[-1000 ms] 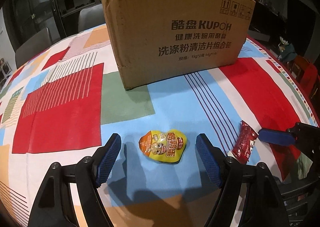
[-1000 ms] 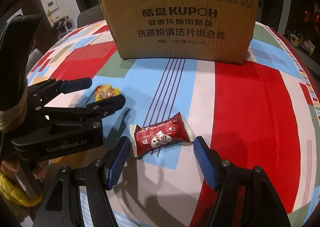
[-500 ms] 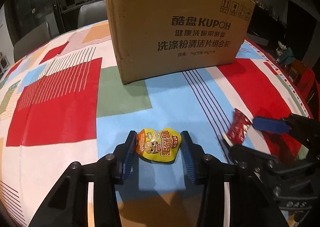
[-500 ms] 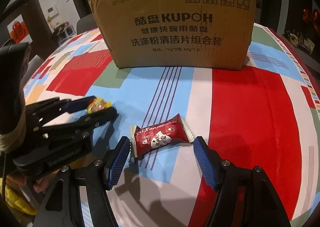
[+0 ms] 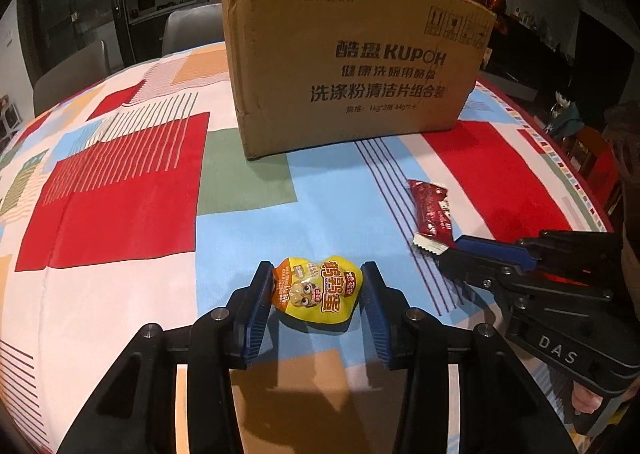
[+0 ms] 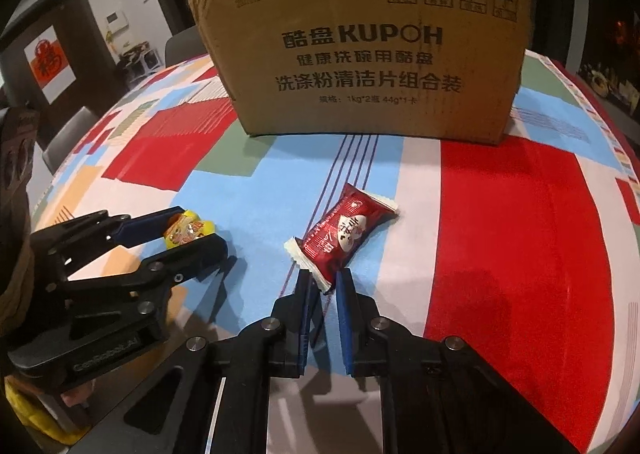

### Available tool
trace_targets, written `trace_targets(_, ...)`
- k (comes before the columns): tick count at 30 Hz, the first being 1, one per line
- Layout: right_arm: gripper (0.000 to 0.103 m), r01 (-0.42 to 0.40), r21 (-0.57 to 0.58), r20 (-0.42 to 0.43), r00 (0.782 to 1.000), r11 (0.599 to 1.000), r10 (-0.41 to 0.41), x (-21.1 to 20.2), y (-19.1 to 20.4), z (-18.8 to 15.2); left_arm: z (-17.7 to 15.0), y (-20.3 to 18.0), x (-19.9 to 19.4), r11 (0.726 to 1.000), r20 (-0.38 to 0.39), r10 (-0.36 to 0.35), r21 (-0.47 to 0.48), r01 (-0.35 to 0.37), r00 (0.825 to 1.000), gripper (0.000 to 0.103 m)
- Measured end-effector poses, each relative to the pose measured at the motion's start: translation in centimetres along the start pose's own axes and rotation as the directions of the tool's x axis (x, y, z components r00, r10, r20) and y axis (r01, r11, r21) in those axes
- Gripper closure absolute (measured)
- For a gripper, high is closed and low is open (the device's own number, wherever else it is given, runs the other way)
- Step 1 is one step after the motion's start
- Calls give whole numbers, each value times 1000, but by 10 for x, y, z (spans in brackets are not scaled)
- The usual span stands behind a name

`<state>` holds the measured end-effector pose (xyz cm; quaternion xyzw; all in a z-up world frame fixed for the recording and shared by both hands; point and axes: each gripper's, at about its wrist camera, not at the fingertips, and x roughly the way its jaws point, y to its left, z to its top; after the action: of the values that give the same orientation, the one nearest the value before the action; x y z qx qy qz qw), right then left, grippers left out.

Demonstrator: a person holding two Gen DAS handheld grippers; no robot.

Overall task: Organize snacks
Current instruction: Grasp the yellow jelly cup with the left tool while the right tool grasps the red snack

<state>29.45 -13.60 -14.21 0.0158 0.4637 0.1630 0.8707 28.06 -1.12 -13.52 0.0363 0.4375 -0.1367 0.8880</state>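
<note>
Left wrist view: the left gripper (image 5: pixel 318 296) squeezes the yellow snack (image 5: pixel 316 294) on the tablecloth (image 5: pixel 120 214). Lift it straight up, then over the cardboard box (image 5: pixel 352 66).

Right wrist view: the right gripper (image 6: pixel 323 283) pinches the red snack (image 6: pixel 342 234) by its near end. Lift slowly so it doesn't slip.

Matt corrugated cardboard box (image 5: pixel 352 66), glossy foil snack packets (image 6: pixel 344 238), smooth printed tablecloth (image 5: pixel 120 190).

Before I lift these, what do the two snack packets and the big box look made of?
Yellow packet: glossy printed plastic film, judging by its sheen. Red packet: similar shiny film, with white crimped, serrated end seals. Box: matte brown corrugated cardboard; fluting shows along its top edge.
</note>
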Motion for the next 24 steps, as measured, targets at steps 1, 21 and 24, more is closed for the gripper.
trace_targets(1,89,2,2,-2,1000,1000,-2,-1,-1,0,1,0,-3,1000,8,1,1,-1,1000,60)
trace_targets(21,69,60,117,2,998,991,-61,18,-2,32,18,4,-9,1000,53,29,-11,-29,998,60)
trace_targets(24,77,57,127,-6,998,990,-57,19,-3,32,19,4,-8,999,50,29,-22,-28,998,60)
